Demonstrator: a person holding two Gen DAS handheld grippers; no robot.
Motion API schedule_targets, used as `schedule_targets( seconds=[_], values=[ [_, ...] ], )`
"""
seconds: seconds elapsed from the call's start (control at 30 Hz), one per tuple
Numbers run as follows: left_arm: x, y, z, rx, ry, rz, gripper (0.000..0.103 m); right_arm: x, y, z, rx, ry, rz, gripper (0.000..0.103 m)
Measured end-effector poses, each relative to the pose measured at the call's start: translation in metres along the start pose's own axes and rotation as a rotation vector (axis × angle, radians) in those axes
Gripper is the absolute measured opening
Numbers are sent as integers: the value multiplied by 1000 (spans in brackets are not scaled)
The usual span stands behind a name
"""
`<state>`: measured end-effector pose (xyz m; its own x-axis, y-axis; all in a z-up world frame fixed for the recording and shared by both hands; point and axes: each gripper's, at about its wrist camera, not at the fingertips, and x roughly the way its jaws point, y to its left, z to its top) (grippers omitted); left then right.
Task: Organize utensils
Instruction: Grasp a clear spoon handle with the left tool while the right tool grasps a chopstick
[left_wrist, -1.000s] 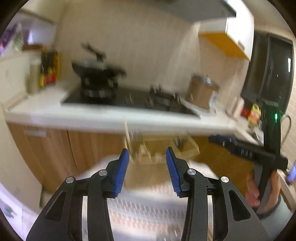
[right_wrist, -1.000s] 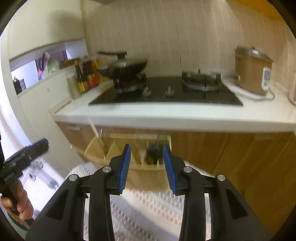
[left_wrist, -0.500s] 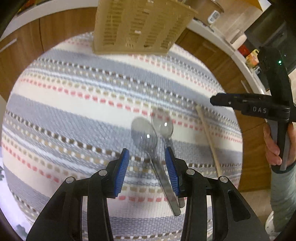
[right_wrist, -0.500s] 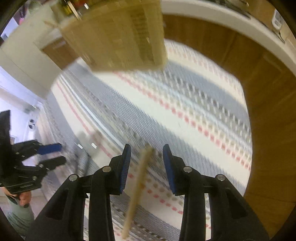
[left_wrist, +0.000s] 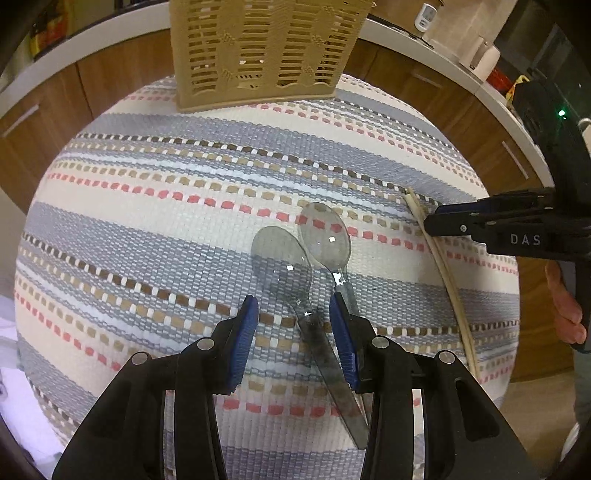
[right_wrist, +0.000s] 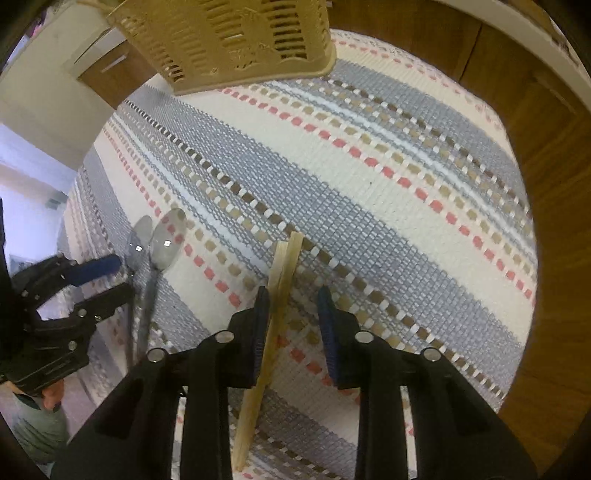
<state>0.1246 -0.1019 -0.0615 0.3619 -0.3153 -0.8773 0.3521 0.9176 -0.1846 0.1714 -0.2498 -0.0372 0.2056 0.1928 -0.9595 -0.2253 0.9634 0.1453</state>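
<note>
Both tongs released above utensils on the striped mat (left_wrist: 147, 236).
Left gripper (left_wrist: 293, 334) is straddling a clear spoon (left_wrist: 295, 291); right gripper (right_wrist: 293, 317) is straddling chopsticks (right_wrist: 275, 306); basket (left_wrist: 258, 48) is sitting at 12 o'clock.

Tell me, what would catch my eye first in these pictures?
Probably the two clear plastic spoons lying side by side on the striped cloth, with the open left gripper straddling their handles. To their right the open right gripper hangs over a pair of wooden chopsticks, and a beige slotted basket stands at the far edge.
</note>
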Motion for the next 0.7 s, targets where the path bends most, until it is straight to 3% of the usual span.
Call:
schedule_targets(
  seconds=[0.03, 0.3, 0.53, 0.6, 0.7],
  values=[
    [1, -3, 1, 12, -4, 12, 38, 5, 6, -1, -5, 0, 0, 15],
    [9, -15, 4, 82, -10, 93, 33, 6, 13, -6, -36, 7, -58, 15],
    [7, -6, 6, 60, 19, 90, 32, 6, 24, -7, -94, 26, -128, 12],
    [5, -7, 3, 75, 22, 110, 19, 7, 26, -9, -107, 31, -135, 5],
    [3, 1, 7, 68, 25, 104, 12, 5, 15, -7, -73, 20, -122, 5]
  ],
)
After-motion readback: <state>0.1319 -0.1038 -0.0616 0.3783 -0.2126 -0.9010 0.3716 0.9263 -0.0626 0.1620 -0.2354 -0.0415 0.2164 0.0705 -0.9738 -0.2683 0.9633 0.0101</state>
